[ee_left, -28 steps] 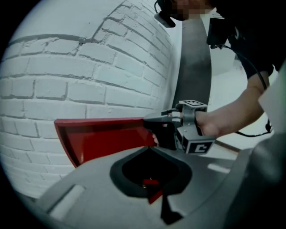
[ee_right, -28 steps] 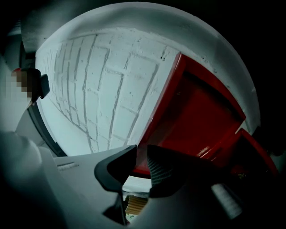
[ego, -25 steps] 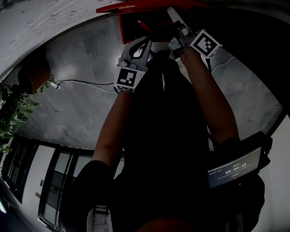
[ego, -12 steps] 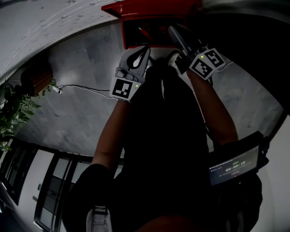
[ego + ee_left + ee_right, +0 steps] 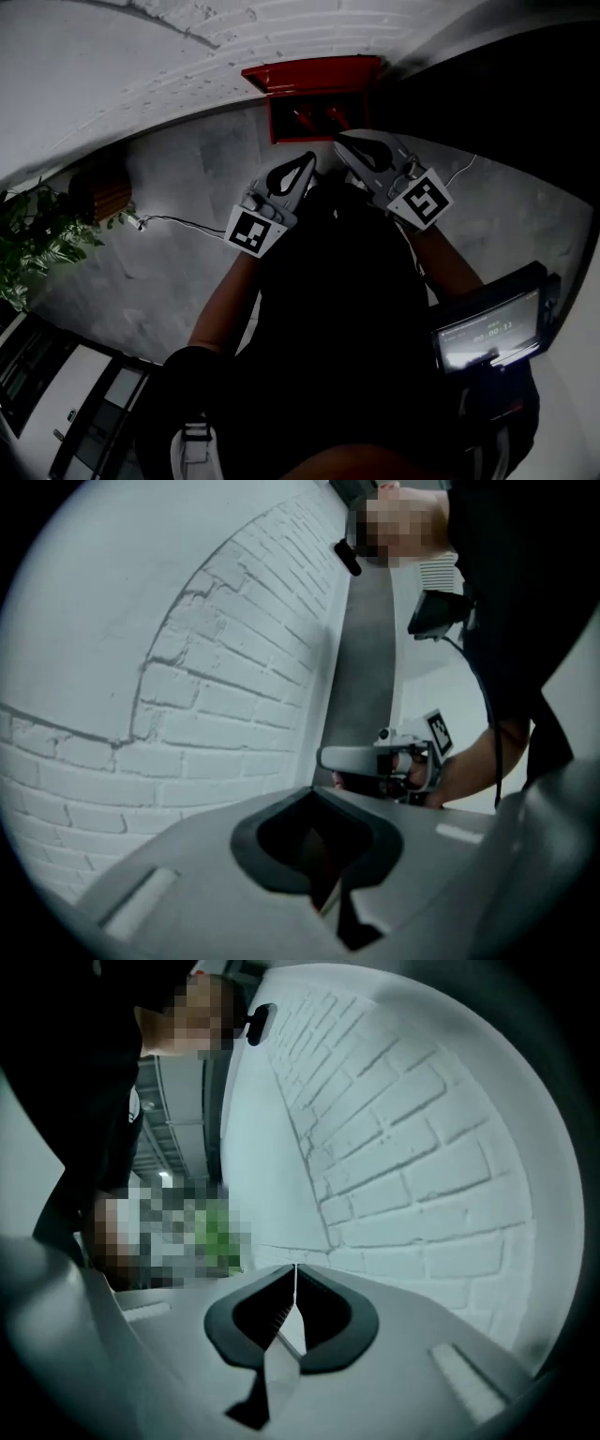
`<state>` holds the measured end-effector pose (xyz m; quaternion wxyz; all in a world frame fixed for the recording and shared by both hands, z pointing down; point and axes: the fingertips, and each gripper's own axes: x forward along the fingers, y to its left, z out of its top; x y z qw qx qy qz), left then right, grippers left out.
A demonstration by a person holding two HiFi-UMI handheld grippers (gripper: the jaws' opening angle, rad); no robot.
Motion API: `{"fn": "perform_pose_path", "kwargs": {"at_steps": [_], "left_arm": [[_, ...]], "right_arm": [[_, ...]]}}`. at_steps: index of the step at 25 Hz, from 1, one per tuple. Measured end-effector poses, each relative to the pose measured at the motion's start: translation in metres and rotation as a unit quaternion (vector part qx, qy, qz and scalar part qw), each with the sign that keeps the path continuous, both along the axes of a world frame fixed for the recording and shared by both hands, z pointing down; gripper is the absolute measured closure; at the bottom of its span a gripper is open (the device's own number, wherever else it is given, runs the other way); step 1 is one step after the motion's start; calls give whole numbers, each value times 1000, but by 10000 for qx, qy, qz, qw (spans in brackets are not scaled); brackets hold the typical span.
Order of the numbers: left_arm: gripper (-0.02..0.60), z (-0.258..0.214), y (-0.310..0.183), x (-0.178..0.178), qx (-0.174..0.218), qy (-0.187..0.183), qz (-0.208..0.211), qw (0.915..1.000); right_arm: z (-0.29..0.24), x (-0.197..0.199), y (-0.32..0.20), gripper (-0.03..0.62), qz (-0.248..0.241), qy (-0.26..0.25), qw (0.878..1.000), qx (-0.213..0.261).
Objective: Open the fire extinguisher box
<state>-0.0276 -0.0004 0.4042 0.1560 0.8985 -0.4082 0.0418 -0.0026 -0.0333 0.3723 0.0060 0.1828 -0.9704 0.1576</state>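
Where the head view's left edge falls, a leafy plant (image 5: 36, 239) is seen on the grey floor, and a thin cable (image 5: 183, 222) is trailed from beside it toward the middle. Further right, the left gripper (image 5: 307, 160) is held up with its jaws drawn together and nothing between them; in the left gripper view only white brick wall (image 5: 187, 667) is faced by its closed tips. Above and between the two grippers, the red fire extinguisher box (image 5: 314, 75) is set on the floor against the foot of that wall; its front looks dark and possibly open, though this is not settled in the dim picture. Neither gripper is touching the box. To its right, the right gripper (image 5: 345, 142) is raised beside the left one; its jaws have just been closing and are now pressed tip to tip on nothing. At the far right, a lit screen (image 5: 487, 330) is carried at the person's side.
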Motion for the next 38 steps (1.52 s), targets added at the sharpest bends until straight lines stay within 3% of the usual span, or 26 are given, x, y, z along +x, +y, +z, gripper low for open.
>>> {"fn": "perform_pose_path", "kwargs": {"at_steps": [5, 12, 21, 38], "left_arm": [[578, -69, -1, 2, 448, 153, 44, 9989], [578, -125, -4, -3, 922, 318, 90, 9952], [578, -178, -4, -12, 1115, 368, 170, 9929], [578, -191, -5, -15, 1358, 324, 214, 9900]], "right_arm": [[-65, 3, 10, 580, -205, -26, 9988, 434], [-109, 1, 16, 582, -499, 84, 9949, 869], [-163, -16, 23, 582, -648, 19, 9912, 1152], [-164, -15, 15, 582, -505, 24, 9923, 1132]]}}
